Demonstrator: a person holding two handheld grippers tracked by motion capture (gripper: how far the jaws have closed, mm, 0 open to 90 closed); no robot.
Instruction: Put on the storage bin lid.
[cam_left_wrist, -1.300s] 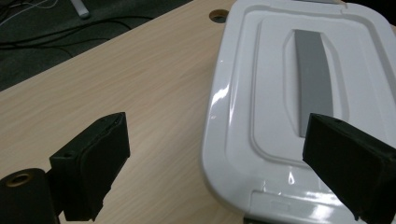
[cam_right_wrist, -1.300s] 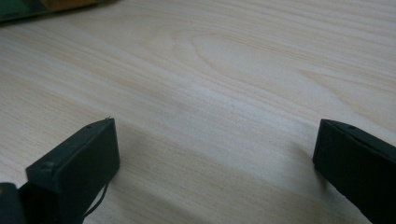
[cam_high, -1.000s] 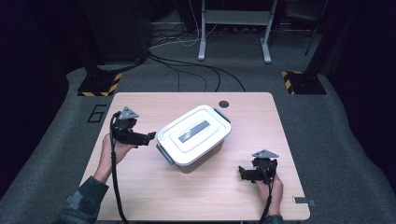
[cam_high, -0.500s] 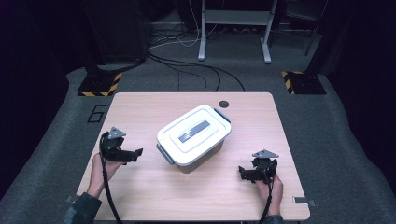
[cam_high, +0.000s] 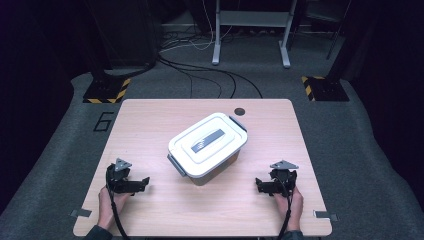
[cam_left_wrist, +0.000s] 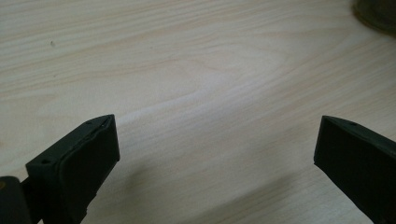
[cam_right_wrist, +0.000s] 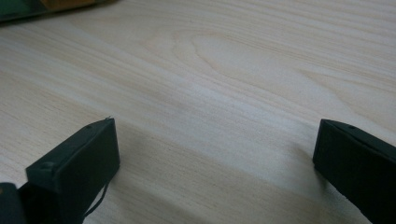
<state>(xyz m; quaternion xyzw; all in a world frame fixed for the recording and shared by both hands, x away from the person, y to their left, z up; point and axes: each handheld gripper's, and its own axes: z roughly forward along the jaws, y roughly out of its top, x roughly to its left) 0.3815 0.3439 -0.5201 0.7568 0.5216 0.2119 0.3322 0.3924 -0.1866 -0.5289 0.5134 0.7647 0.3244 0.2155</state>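
High view: left tool (cam_high: 145, 182) at 8 o'clock on worktop (cam_high: 150, 120), jaws spread wide, gripping nothing; hand behind it. Right tool (cam_high: 258, 185) at 4 o'clock, jaws likewise wide apart, empty. Both low over bare wood, pointing inward. White lidded box (cam_high: 207, 149) at centre, between tools, apart from both, lid on, turned askew.

A lab-like test room: wooden table (cam_high: 150, 125), hazard-striped stand feet (cam_high: 105, 93), loose floor cables (cam_high: 210, 75), grey carpet.
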